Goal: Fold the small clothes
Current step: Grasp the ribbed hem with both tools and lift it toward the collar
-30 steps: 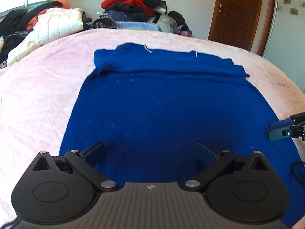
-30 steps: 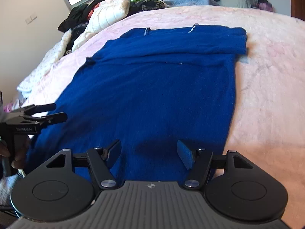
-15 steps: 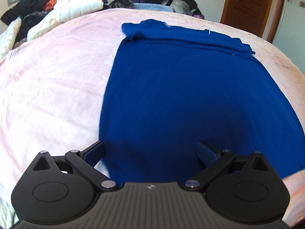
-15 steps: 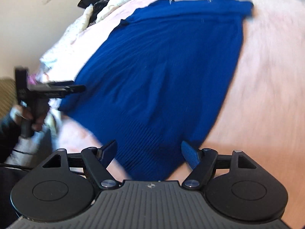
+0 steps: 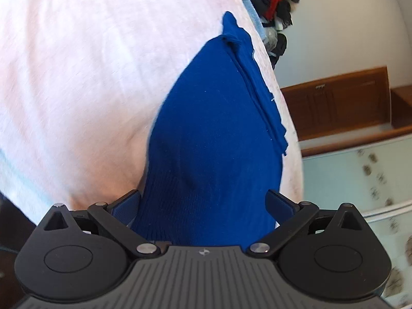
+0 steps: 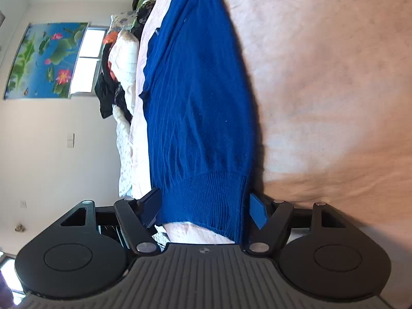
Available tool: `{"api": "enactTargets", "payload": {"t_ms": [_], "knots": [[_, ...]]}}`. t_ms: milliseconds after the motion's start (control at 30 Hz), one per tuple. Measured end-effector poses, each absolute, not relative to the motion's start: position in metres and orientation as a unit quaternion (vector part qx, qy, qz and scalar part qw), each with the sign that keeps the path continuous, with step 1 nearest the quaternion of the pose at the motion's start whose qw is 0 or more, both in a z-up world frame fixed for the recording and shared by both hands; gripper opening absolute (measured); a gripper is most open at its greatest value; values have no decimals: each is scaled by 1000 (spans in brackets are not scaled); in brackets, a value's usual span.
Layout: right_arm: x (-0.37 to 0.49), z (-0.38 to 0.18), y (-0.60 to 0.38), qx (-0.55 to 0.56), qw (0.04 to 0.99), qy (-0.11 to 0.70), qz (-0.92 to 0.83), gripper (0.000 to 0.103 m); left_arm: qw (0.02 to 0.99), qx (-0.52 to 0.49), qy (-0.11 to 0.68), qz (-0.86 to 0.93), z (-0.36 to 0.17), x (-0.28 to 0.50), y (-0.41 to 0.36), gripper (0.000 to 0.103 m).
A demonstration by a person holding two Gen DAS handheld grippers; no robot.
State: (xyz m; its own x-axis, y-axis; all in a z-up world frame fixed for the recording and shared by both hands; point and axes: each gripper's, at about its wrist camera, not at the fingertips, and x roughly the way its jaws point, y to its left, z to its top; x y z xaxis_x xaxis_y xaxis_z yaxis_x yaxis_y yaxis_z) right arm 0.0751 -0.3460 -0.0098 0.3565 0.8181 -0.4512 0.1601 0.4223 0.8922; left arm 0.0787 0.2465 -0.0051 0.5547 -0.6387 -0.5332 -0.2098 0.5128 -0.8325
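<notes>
A blue knitted sweater [image 5: 216, 128] lies flat on the pink bed cover [image 5: 90, 77], its sleeves folded across the far end. My left gripper [image 5: 203, 203] is rolled sideways and open, with the sweater's ribbed hem between its jaws. My right gripper [image 6: 204, 206] is also rolled sideways and open, astride the ribbed hem [image 6: 206, 195] at the sweater's [image 6: 195, 90] other near corner. Neither pair of jaws has closed on the cloth.
A pile of clothes [image 5: 273, 2] sits at the far end of the bed. A wooden door [image 5: 334, 103] stands past the bed. A white quilt and dark clothes [image 6: 121, 72] lie by the window under a lotus painting [image 6: 46, 59].
Both grippers have dropped to the sweater's near hem and rolled about a quarter turn, so the hem now lies between each pair of open jaws.
</notes>
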Motion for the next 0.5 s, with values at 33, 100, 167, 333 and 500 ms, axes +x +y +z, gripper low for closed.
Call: {"api": "enactTargets", "payload": {"t_ms": [33,100,167,333,500], "knots": [[78,-10,-344,476,671,512,246,73,742,-477,448,-144,-7,77,247,103],[77,-9,-345,477,671,513,243,73,742,-477,447,-145,-8,75,245,103],[79,-10,-345,480,669,515,238,74,751,-462,449,-145,-5,75,240,102],[79,-16,-347,490,666,511,236,73,777,-407,459,-141,6,83,235,91],[81,-21,-351,502,661,502,244,73,770,-403,464,-172,2,91,226,91]]}}
